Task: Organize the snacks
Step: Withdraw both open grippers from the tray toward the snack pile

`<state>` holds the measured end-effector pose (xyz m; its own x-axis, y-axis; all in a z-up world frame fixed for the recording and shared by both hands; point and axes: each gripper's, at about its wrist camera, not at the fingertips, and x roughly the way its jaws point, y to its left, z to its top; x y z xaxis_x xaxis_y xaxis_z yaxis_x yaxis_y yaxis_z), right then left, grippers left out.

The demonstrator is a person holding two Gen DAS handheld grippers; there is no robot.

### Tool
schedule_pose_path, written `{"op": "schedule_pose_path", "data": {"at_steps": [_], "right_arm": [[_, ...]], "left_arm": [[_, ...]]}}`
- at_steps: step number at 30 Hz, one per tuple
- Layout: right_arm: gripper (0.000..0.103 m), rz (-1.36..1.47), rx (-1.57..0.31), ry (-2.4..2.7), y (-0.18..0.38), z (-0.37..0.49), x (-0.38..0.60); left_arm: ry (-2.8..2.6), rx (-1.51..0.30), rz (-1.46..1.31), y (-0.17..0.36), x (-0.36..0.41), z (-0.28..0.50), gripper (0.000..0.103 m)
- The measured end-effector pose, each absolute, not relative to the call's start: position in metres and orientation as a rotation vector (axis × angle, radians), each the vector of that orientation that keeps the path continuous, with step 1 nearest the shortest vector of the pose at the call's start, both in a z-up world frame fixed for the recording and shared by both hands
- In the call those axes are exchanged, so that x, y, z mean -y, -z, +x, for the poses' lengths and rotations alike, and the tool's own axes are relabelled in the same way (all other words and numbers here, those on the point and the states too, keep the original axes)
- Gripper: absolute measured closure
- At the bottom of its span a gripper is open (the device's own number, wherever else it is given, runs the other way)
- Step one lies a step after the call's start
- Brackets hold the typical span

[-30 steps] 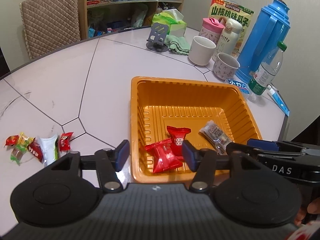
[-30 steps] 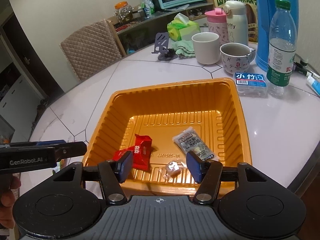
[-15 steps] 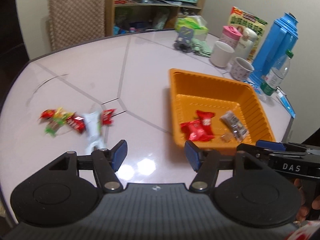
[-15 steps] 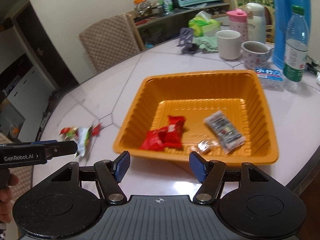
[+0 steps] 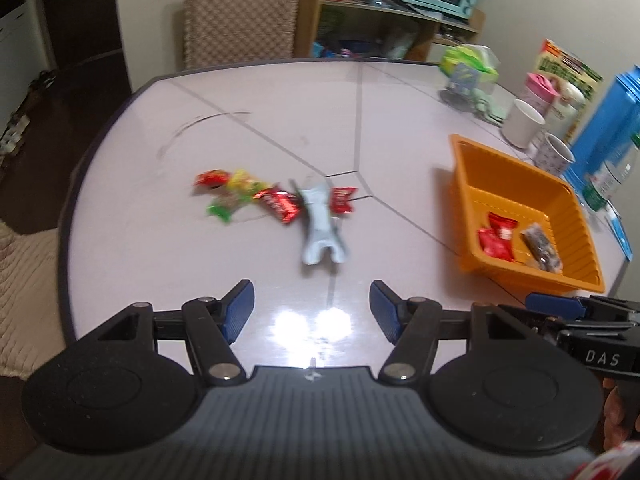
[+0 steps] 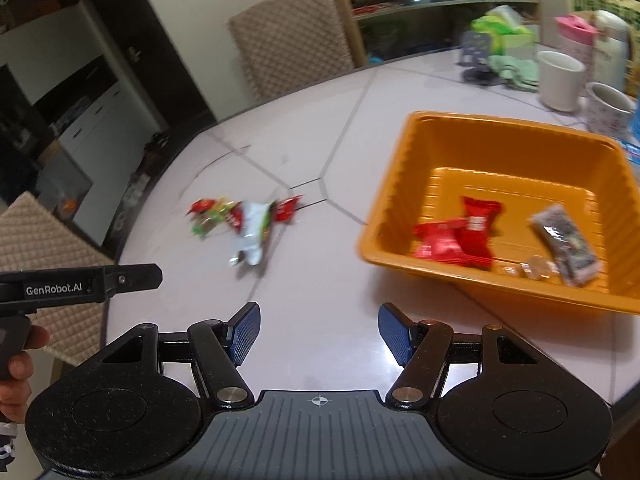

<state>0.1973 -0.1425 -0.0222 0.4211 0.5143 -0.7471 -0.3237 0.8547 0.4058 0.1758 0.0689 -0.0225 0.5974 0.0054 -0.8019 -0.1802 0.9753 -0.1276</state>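
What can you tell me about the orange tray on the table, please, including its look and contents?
The orange tray is a shallow, squarish container of what looks like thin moulded plastic, with ribbed sloping walls and a flat rolled rim. It sits flat on the pale table, right of the loose snack pile. Inside lie two red wrapped candies, a dark snack in a clear packet and a small pale candy. Neither gripper touches it.

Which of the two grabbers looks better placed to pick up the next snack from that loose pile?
Probably the left gripper: open, empty, facing the white packet in the pile. The right gripper, also open, sits nearer the orange tray.
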Motion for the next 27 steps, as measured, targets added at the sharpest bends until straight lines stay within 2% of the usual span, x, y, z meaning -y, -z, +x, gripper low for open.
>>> {"op": "schedule_pose_path", "data": {"at_steps": [12, 27], "right_arm": [[0.038, 0.181, -1.023, -0.578, 0.033, 0.217, 0.079], [0.038, 0.129, -0.99, -0.569, 0.053, 0.265, 0.016]], "left_arm": [[-0.17, -0.905, -0.209, 0.03, -0.124, 0.172, 0.042], [-0.149, -0.895, -0.184, 0.05, -0.166, 0.208, 0.042]]}}
